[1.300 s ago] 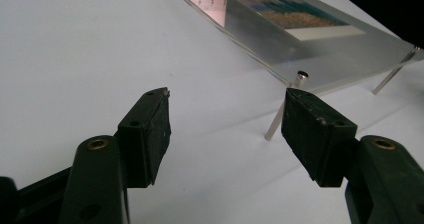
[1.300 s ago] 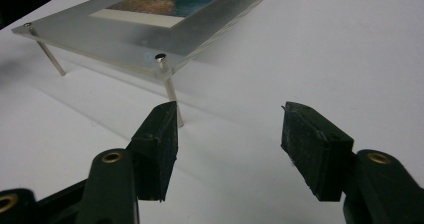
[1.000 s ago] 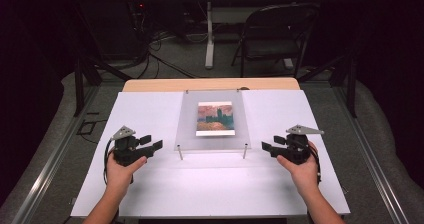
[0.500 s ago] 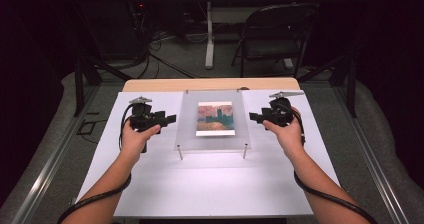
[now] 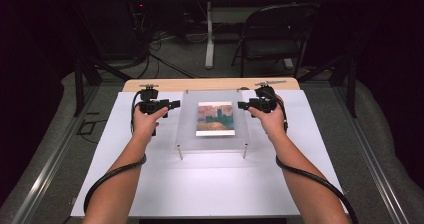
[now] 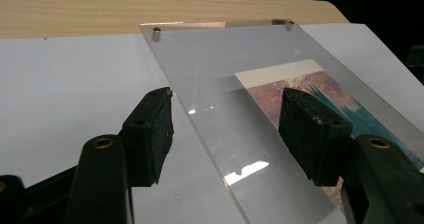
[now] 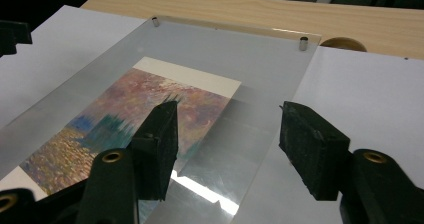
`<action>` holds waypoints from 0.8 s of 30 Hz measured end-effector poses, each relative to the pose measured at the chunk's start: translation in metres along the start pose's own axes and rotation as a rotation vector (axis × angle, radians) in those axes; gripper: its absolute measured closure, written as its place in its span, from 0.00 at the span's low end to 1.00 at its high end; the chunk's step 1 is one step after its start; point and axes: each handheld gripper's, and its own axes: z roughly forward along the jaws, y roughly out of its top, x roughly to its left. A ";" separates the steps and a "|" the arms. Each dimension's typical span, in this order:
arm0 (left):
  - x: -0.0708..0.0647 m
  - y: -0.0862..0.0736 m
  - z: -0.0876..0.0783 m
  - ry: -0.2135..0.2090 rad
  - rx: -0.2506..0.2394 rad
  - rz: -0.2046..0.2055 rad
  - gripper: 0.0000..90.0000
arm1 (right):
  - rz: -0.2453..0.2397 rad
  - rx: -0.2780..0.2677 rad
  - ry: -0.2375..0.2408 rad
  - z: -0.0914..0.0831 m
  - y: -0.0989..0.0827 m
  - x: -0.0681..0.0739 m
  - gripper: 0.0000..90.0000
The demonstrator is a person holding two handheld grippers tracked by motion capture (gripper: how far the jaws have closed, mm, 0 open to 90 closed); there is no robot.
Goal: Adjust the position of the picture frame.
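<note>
A clear acrylic plate [image 5: 190,126] stands on short metal pegs in the middle of the white sheet, with a colourful painting print [image 5: 215,119] under it. My left gripper [image 5: 175,104] is at the plate's left edge, pointing inward, open. In the left gripper view the plate's edge [image 6: 210,69] runs between the jaws of this gripper [image 6: 227,109], and no pad touches it. My right gripper [image 5: 241,104] faces it from the right edge. Its jaws have just been closing a little, and in the right gripper view this gripper [image 7: 230,109] straddles the plate's edge [image 7: 270,69] near the print [image 7: 135,109] without contact.
The white sheet [image 5: 210,184] covers most of the wooden table [image 5: 150,85], which shows a round hole [image 7: 342,44] at the back. Metal pegs [image 7: 303,43] hold the plate's corners. A folding chair [image 5: 275,34] and floor cables lie beyond the table.
Both hands have moved away from the person, from beside the plate's near corners to beside its far half, and closer to its side edges. Plate and print have not moved.
</note>
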 end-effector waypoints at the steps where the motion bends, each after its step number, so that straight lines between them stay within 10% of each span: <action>1: 0.001 0.001 0.002 -0.001 0.012 0.007 0.42 | 0.003 0.004 0.003 0.002 0.000 0.000 0.45; 24: -0.008 -0.013 0.048 -0.002 0.091 -0.050 0.40 | 0.093 0.081 0.020 0.038 -0.010 -0.004 0.40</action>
